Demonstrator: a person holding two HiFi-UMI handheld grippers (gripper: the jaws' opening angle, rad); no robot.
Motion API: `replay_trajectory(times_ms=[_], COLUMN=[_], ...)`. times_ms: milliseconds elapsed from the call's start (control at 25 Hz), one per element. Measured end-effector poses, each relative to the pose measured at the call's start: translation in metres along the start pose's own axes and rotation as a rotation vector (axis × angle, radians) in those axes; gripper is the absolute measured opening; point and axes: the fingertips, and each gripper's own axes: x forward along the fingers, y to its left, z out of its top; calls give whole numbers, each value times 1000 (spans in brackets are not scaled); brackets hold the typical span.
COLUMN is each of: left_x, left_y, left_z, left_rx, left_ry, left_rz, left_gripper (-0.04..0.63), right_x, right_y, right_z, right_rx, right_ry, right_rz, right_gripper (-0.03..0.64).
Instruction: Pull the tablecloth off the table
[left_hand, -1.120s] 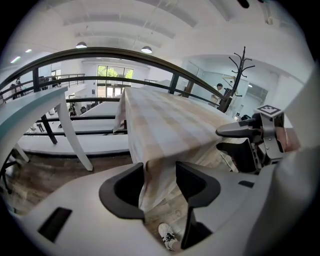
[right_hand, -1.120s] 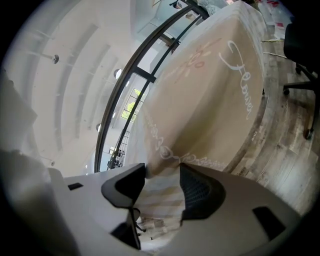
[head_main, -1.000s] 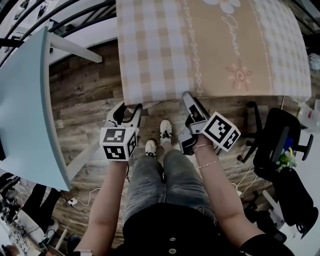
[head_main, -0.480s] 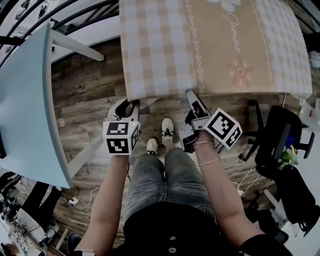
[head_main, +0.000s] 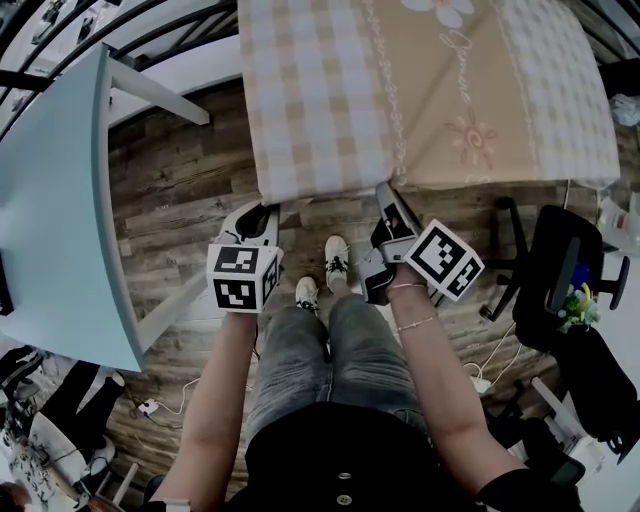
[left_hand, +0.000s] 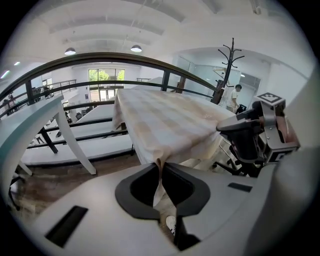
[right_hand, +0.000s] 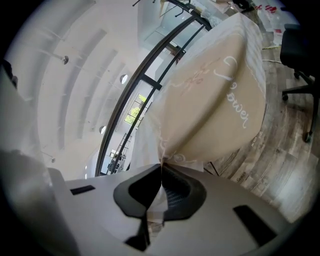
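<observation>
A beige checked tablecloth with flower prints covers the table ahead and hangs over its near edge. My left gripper is at the cloth's near left corner. Its jaws are closing, and in the left gripper view the left gripper pinches a fold of the tablecloth hem between its pads. My right gripper is at the near edge, right of the middle. In the right gripper view the right gripper is shut on the bunched tablecloth hem.
A light blue table stands close on the left. A black office chair is at the right. The person's shoes rest on the wooden floor just below the cloth's edge. A coat stand rises beyond the table.
Both grippers have moved slightly up to the cloth's hanging edge, and their jaws have closed from wide open onto the hem.
</observation>
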Motion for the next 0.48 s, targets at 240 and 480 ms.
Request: replay_trajectory(times_ms=[240, 480], left_x=[-17, -27], left_y=[-9, -12], left_z=[-3, 7], left_rx=[10, 17], left_ry=[-23, -33], left_rz=[-50, -86], left_gripper=[25, 21], right_x=[-15, -20], right_y=[4, 16], right_z=[-6, -1], right_rx=[-28, -41], right_ry=[-20, -53], right_rz=[8, 7], right_gripper=[28, 28])
